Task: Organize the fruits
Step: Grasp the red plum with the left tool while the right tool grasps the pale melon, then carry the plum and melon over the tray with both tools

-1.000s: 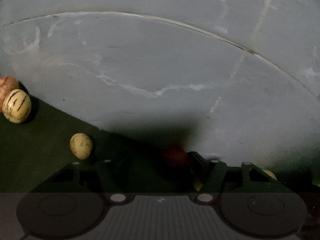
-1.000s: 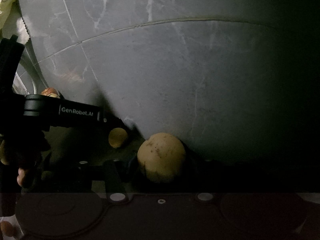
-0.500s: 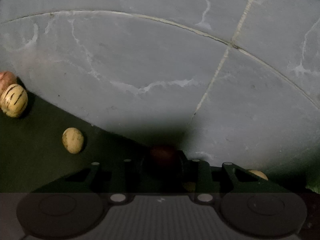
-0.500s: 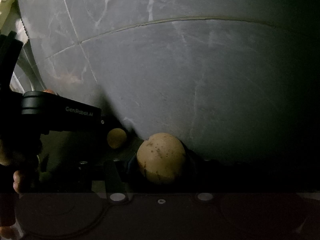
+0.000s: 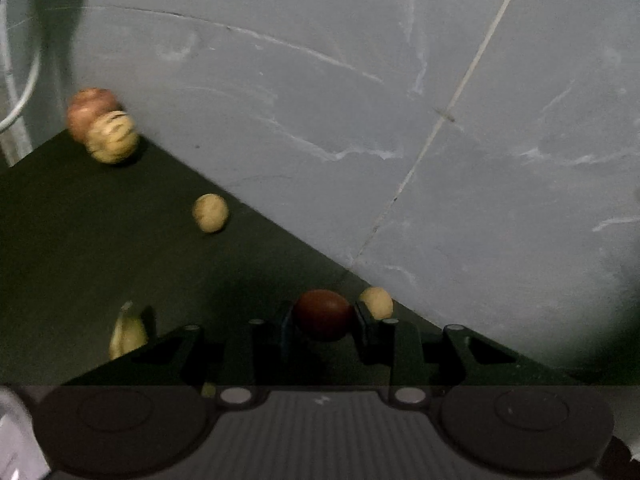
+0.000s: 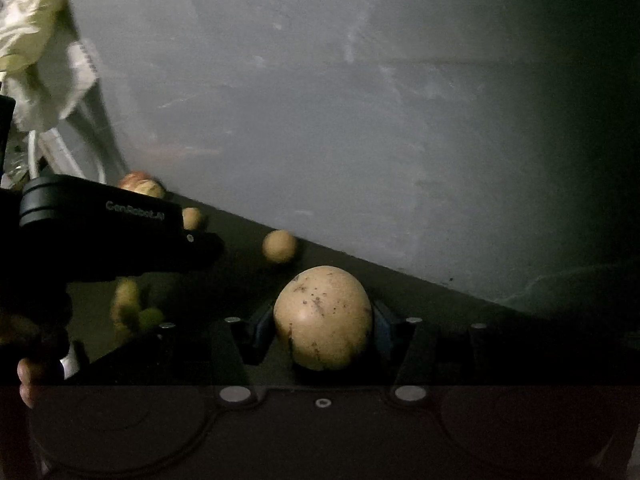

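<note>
A small dark red round fruit [image 5: 323,314] is clamped in the nearly closed left gripper [image 5: 322,322] and a large speckled tan round fruit [image 6: 322,317] in the partly closed right gripper [image 6: 322,326], both above the dark green table [image 5: 80,248] near its edge against the grey marbled floor [image 5: 440,120], where a small pale yellow round fruit [image 5: 210,213] is seen loose beside that edge.

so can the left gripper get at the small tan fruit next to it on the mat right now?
Probably not yet. The left gripper is shut on a dark red fruit, so its jaws are occupied. The small tan fruit lies unobstructed just beyond the right finger.
</note>
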Available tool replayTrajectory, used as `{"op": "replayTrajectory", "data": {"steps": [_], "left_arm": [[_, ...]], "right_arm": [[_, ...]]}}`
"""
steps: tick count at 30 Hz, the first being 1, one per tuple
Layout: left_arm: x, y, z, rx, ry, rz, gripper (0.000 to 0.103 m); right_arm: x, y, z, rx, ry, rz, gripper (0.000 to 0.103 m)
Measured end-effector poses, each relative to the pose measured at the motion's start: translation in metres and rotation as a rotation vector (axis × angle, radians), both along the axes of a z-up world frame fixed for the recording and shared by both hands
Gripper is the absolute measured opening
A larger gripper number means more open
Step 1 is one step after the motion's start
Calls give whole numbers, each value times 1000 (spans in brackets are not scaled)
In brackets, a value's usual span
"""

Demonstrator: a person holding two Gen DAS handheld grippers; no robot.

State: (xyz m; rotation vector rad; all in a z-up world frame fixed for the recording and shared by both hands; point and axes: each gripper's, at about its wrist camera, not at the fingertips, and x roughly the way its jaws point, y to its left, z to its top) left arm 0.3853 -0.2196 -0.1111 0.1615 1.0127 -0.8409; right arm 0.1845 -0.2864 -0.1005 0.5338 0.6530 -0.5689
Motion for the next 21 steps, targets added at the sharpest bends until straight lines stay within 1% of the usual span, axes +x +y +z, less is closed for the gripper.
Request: {"op": "replayTrajectory", "data": {"steps": [4,7,8,10,14,17,21], "left_arm": [[-11,26,20,-1,-12,51,33],[-22,39,43,51,-40,105,33],[-26,46,47,57,-43,123,33],[-32,61,59,49,-40,153,33],[-55,92,83,38,-59,199,33],[-68,118,94,24,-60,245,33],[-87,163,105,-37,-23,339,33]], "right_arm": [[-7,17,21,-22,-29,27,52],[-12,29,34,-35,-52,38,52],[-12,34,38,-37,-58,41,52],[-15,44,45,-47,-69,51,52],[-24,68,61,-49,-88,86,52],[-29,85,70,-51,-92,124,52],[-37,108,81,-66,-103,186,52]]}}
